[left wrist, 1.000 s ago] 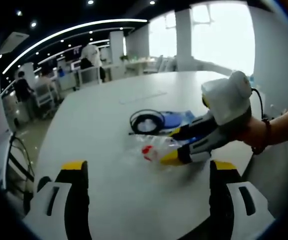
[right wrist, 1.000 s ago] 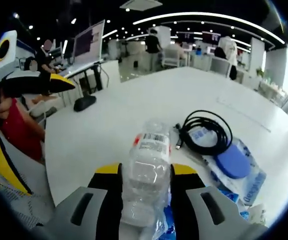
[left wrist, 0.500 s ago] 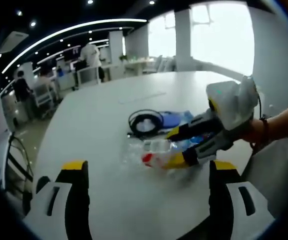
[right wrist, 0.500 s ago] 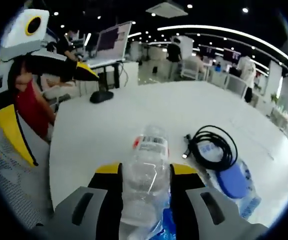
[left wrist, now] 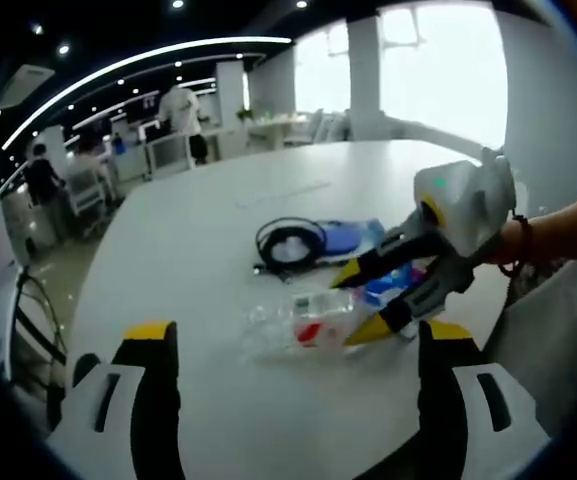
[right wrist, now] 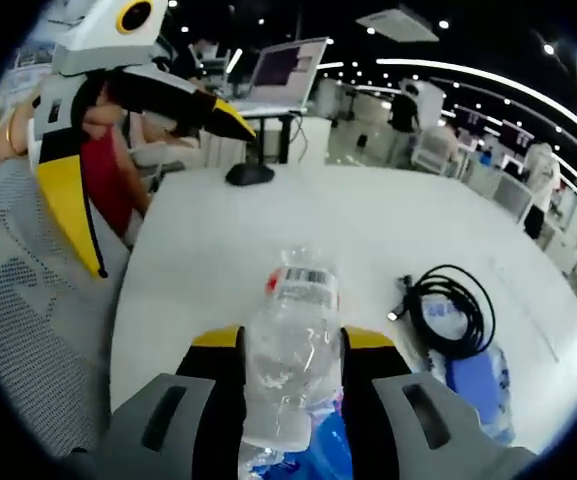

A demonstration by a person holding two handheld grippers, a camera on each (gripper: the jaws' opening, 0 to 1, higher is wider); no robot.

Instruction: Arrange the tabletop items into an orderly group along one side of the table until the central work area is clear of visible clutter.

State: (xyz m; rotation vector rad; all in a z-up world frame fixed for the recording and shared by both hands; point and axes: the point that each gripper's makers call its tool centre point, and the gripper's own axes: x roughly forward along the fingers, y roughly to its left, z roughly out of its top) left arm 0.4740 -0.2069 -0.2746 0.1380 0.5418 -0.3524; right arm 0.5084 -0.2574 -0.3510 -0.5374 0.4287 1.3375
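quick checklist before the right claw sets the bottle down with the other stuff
1. Hold on the bottle: ok. The right claw is shut on the clear plastic bottle, one jaw on each side of its body.
2. Bottle clear of the table: cannot tell. In the left gripper view it lies low over the white table, and contact is unclear.
3. Left claw out of the way: ok. The left claw is open, holds nothing and sits apart from the bottle.
4. Group to join is in sight: ok. The coiled black cable lies on the blue packet on the table.
5. Bottle cap: cannot tell.
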